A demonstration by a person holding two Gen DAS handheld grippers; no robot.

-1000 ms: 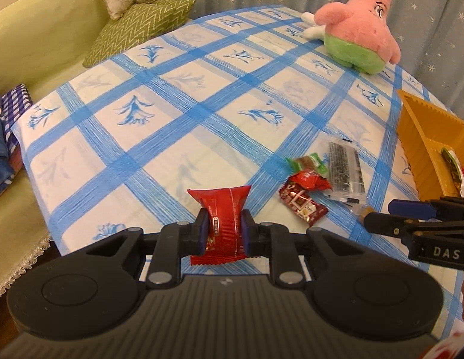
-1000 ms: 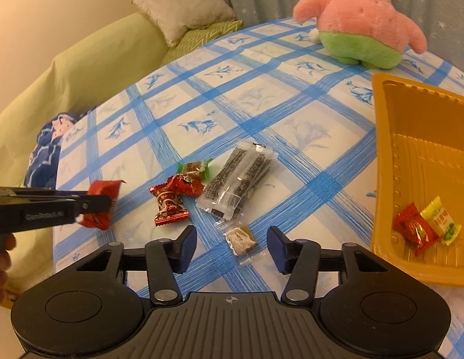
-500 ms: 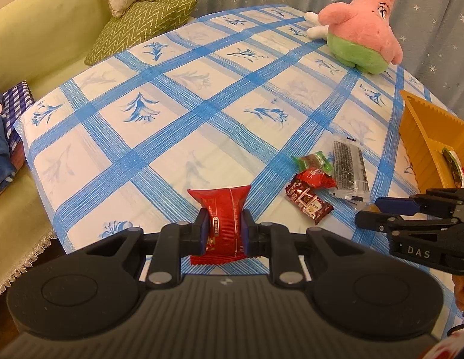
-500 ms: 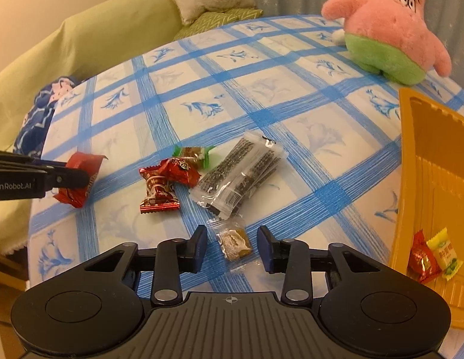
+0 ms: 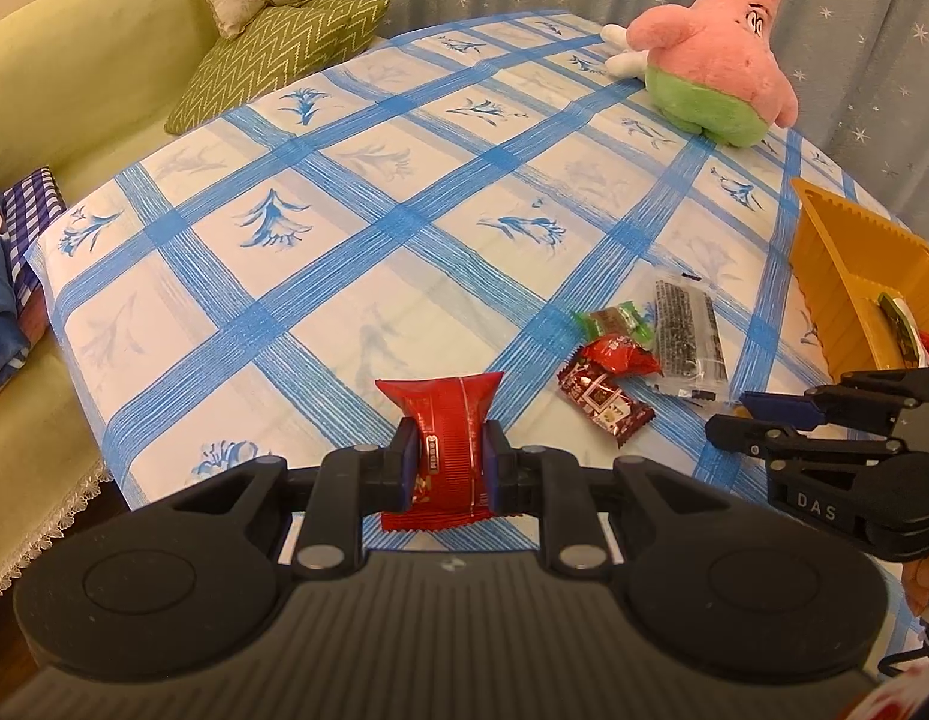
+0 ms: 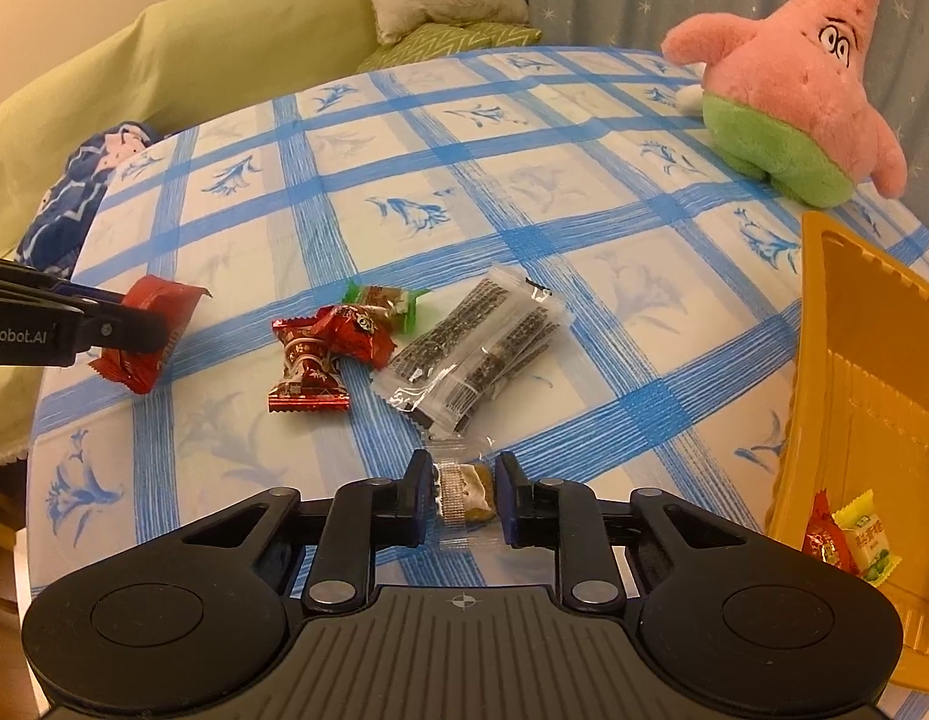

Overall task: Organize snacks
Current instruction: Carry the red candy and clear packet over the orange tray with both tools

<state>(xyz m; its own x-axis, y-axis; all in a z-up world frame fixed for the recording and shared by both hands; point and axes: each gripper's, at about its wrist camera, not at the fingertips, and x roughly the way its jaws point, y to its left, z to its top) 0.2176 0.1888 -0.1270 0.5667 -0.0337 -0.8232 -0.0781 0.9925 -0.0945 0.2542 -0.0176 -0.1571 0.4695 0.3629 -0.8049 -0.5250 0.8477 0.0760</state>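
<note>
A table covered with a blue-checked cloth [image 6: 524, 192] is filling both views. At the bottom centre of the left view, a red snack packet [image 5: 443, 450] is being held tightly by the left gripper [image 5: 446, 462]. In the right view, a small clear-wrapped brown candy [image 6: 467, 492] is lying between the fingers of the right gripper [image 6: 464, 495]; whether it is being touched cannot be told. Beyond, red candies [image 6: 326, 354] and a sesame bar pack [image 6: 476, 348] are lying in the middle, with a yellow tray [image 6: 848, 360] at right.
</note>
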